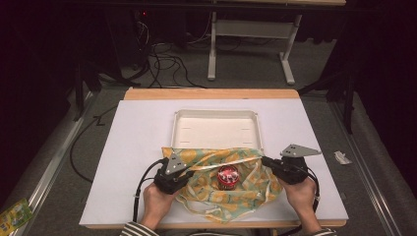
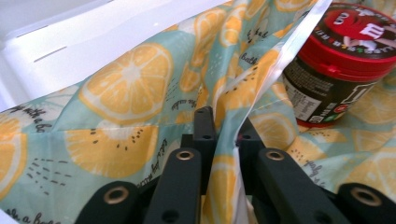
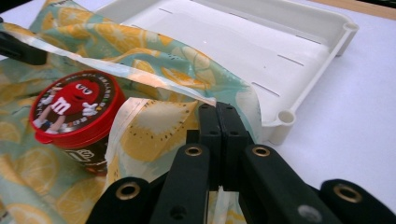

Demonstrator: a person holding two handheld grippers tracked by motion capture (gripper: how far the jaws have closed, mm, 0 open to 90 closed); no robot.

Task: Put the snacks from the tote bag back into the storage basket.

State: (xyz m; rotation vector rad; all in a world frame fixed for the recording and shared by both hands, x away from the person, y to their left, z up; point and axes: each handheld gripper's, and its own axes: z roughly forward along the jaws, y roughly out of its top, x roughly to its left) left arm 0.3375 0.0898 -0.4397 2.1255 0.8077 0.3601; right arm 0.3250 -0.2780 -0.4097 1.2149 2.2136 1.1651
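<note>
- Our left tool (image 1: 183, 173), lower left of centre in the high view, has its jaws slightly parted, with a fold of the lemon-print cloth (image 1: 246, 184) between them.
- Our right tool (image 1: 268, 161), lower right, is clamped on the cloth's edge.
- The red-lidded jar (image 1: 228, 177) stands on the cloth, between them, on the table (image 1: 133, 147).

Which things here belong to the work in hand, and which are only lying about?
In the work:
- lemon-print cloth bag, pinched at its edge by the right gripper; the left gripper has it between its jaws
- red-lidded candy jar, standing on the bag

Lying about:
- white tray, partly under the bag
- yellow-green packet on the floor
- paper scrap by the table
</note>
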